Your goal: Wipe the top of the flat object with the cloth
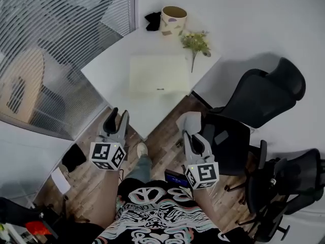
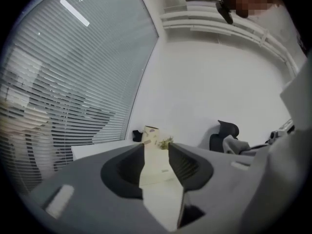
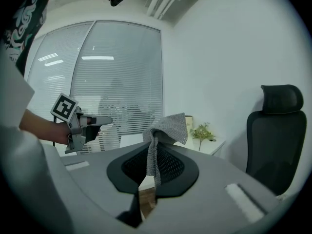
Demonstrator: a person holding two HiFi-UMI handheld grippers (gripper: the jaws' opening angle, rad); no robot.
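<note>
Cloth (image 3: pixel 168 128) clamped in right gripper (image 1: pixel 189 135), left gripper (image 1: pixel 117 115) held open and empty, both short of pad (image 1: pixel 158 74) laid on table (image 1: pixel 109 67), plant (image 1: pixel 195 43) set beside pad.

head: steep down, well above table (image 1: pixel 109 70) | 2 gripper views: roughly level, toward table | shared: plant (image 1: pixel 195 43)
</note>
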